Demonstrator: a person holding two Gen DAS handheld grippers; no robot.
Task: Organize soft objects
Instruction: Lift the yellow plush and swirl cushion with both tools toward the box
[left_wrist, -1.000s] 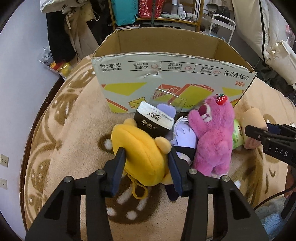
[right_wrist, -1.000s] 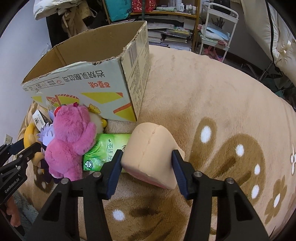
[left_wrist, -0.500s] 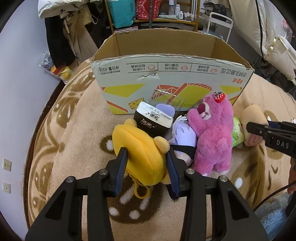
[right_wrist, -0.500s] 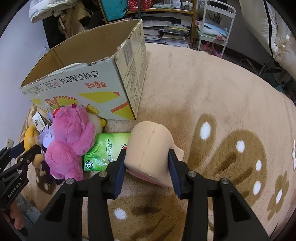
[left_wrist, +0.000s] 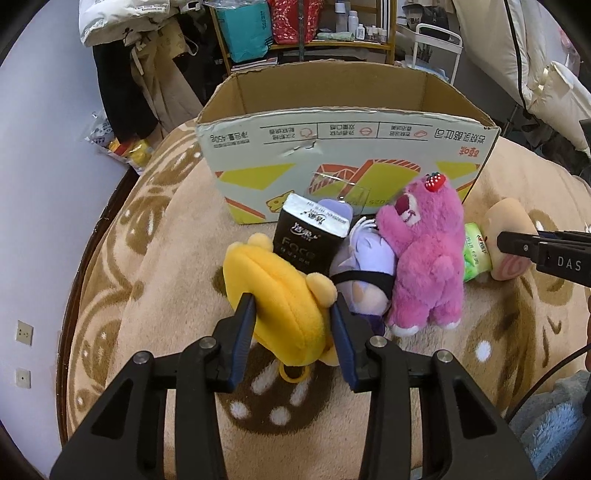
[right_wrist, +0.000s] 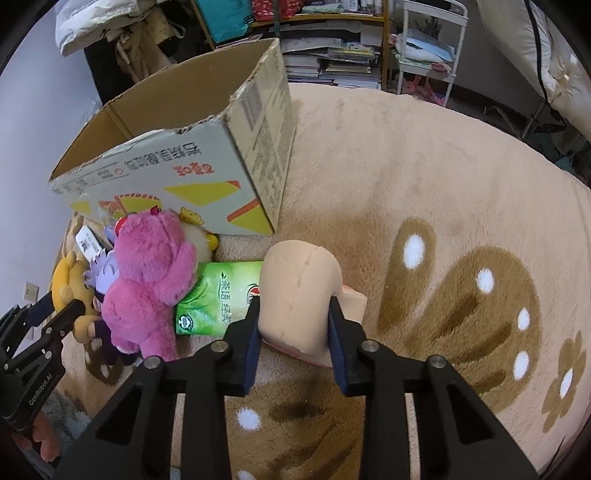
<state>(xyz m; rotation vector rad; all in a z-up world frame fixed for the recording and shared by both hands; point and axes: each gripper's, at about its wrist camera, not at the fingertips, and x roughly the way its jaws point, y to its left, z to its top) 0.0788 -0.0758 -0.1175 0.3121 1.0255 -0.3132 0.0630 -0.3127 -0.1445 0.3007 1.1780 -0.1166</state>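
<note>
My left gripper (left_wrist: 293, 314) is shut on a yellow plush toy (left_wrist: 280, 295), its pads pressing both sides. Behind the toy stand a black tissue pack (left_wrist: 308, 236), a purple plush doll (left_wrist: 364, 273) and a pink plush bear (left_wrist: 424, 258). My right gripper (right_wrist: 293, 312) is shut on a peach-coloured plush roll (right_wrist: 297, 291), squeezing it. A green tissue pack (right_wrist: 218, 297) lies between the roll and the pink bear (right_wrist: 147, 280). An open cardboard box (left_wrist: 343, 147) stands just behind the toys on the beige blanket (right_wrist: 424, 192).
Shelves (left_wrist: 306, 26) with bags and bottles, a white cart (right_wrist: 428, 44) and hanging clothes (left_wrist: 125, 92) stand behind the bed. A white wall (left_wrist: 44, 184) runs along the left. The blanket stretches bare to the right of the box. A blue fluffy cloth (left_wrist: 550, 439) lies at the lower right.
Both grippers have closed tighter on their toys, the right one more, denting the peach roll. The yellow toy looks slightly raised and nearer. Neither hand has shifted much.
</note>
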